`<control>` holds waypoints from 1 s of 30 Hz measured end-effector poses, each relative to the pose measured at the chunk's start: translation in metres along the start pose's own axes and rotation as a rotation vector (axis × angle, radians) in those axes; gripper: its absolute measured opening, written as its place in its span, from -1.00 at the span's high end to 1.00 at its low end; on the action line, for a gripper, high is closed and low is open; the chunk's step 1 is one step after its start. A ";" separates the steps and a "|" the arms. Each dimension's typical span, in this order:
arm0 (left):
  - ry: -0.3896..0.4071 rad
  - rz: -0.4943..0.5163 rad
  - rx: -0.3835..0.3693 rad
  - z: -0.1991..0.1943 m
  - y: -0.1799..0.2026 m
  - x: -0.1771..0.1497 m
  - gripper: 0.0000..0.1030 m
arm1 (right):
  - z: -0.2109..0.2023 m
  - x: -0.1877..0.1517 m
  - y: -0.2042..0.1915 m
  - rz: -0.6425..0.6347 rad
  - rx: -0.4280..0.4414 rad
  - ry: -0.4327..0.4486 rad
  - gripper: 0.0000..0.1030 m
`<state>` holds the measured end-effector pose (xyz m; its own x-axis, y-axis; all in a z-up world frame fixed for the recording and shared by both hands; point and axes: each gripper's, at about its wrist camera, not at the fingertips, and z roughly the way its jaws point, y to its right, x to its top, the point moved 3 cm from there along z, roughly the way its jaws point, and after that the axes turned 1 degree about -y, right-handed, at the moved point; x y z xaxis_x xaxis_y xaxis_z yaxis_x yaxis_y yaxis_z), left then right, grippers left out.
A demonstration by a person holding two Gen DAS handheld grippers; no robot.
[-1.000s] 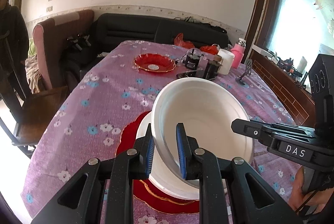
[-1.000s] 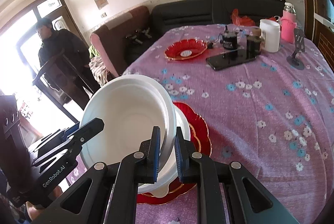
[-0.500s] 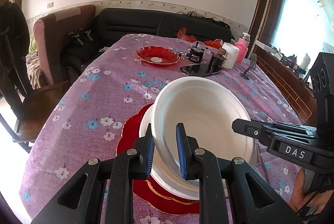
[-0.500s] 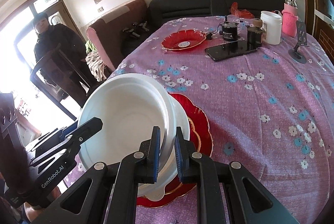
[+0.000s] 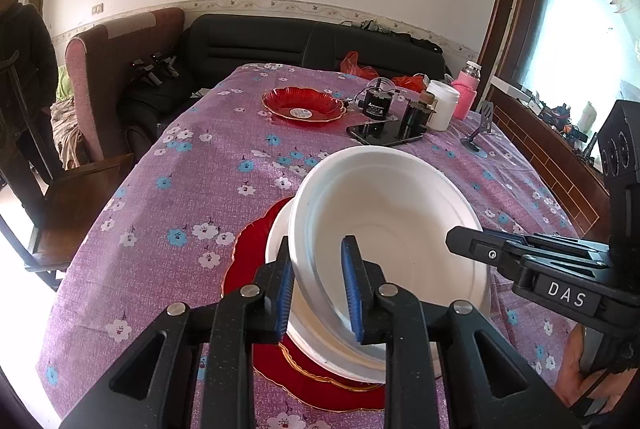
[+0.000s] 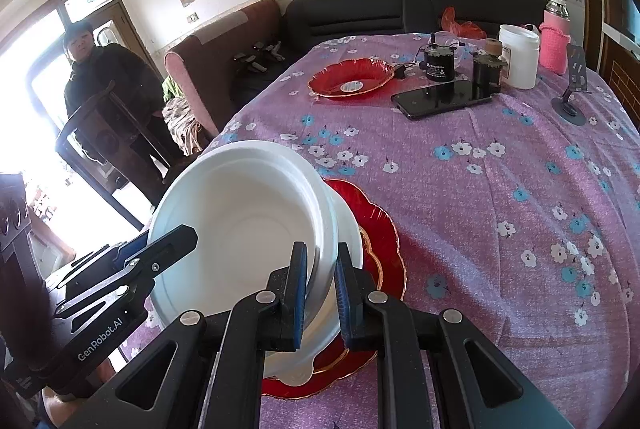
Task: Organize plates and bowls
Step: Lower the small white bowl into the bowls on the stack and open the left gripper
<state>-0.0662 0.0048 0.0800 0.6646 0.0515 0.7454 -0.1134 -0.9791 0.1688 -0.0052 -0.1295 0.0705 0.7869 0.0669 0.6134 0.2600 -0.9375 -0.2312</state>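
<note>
Broadly, the tabletop (image 5: 208,165) with its purple flowered cloth carries everything: a near stack at the front edge and clutter at the far end. Nearest lies the big red plate (image 5: 248,253), flat on the cloth, with a white bowl (image 5: 280,241) sitting in it as the base of the stack. Above that, a second white bowl (image 5: 384,213) is tilted, its far rim higher than the near one, apparently held from both sides so it can be nested or lifted squarely without tipping. The left tongs (image 5: 318,289) straddle its near-left rim, one blue pad inside and one outside, gripping the wall; the right tongs (image 6: 322,289) pinch the opposite rim the same way, closed on it. Holding at two opposite points probably keeps the thin, light bowl from flexing or swinging.

At the far end sits a smaller red dish (image 5: 302,105), well apart from the stack, likely the next piece to gather. Beside it lie a dark phone (image 6: 440,97), a white jar (image 6: 518,55) and a pink flask (image 6: 554,39).

Compared with a second ago, the grip and the bowl's tilt look unchanged, and the stack below has not shifted. The far dish and the room's back wall appear lower in both views, so both tongs seem to have pitched or risen slightly together.
</note>
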 end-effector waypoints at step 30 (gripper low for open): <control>0.040 -0.006 0.015 -0.019 -0.002 0.006 0.33 | -0.019 0.000 0.001 0.011 -0.011 0.054 0.70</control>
<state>-0.0766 0.0108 0.0963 0.6351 0.0651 0.7697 -0.0983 -0.9815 0.1642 -0.0153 -0.1368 0.0851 0.7582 0.0381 0.6509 0.2447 -0.9419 -0.2299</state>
